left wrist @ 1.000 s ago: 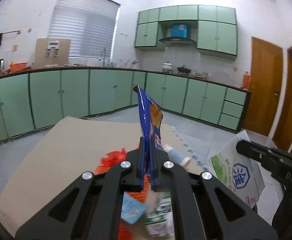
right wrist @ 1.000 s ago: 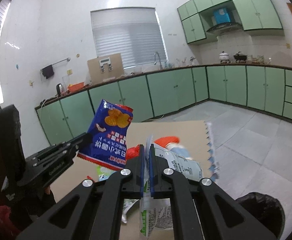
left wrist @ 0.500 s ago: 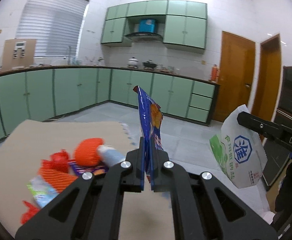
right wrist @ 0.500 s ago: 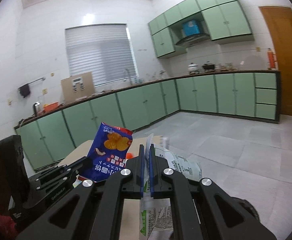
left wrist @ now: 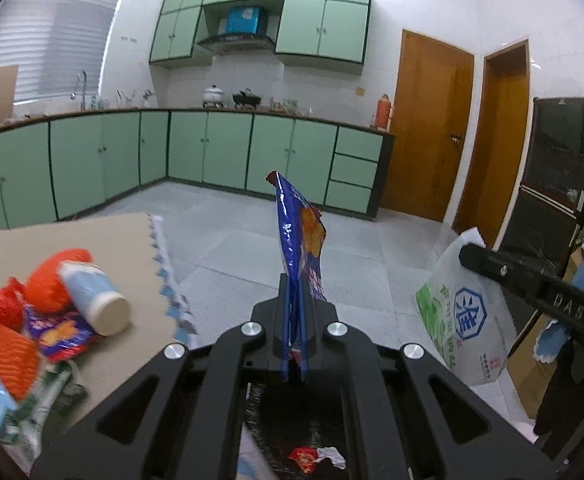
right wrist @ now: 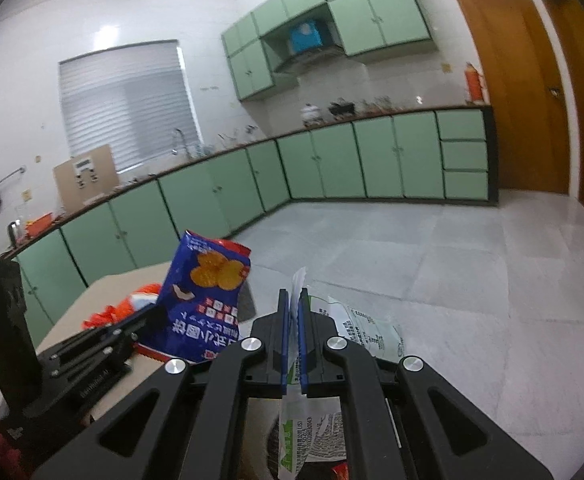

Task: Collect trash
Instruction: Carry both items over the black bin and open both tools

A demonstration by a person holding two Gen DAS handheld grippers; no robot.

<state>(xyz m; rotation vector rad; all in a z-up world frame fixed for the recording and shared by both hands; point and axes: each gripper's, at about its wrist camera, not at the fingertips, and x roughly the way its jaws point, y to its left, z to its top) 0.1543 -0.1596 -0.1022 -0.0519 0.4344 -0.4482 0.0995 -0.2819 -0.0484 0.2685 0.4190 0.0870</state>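
Observation:
My left gripper (left wrist: pixel 294 280) is shut on the bottom edge of a blue snack bag (left wrist: pixel 298 232), which stands upright between its fingers. At the right of the left wrist view my right gripper (left wrist: pixel 468 256) is shut on a white and green plastic bag (left wrist: pixel 464 320). From the right wrist view the right gripper (right wrist: pixel 292 300) pinches that white bag (right wrist: pixel 356 320), with the blue snack bag (right wrist: pixel 203 300) and left gripper (right wrist: pixel 151 314) to its left. Under the left gripper lies a black bin bag (left wrist: pixel 283 412) with a red wrapper (left wrist: pixel 304 458) inside.
A cardboard-covered table (left wrist: pixel 91 236) at the left carries more trash: an orange net (left wrist: pixel 51 276), a white bottle (left wrist: pixel 91 300) and several wrappers. Green cabinets run along the walls. Grey tiled floor lies ahead, with brown doors (left wrist: pixel 432 120) and a dark cabinet (left wrist: pixel 560 152) to the right.
Both grippers have swung right, away from the table, each still holding its bag. The trash pile has slid to the left edge, and the black bin bag now shows below.

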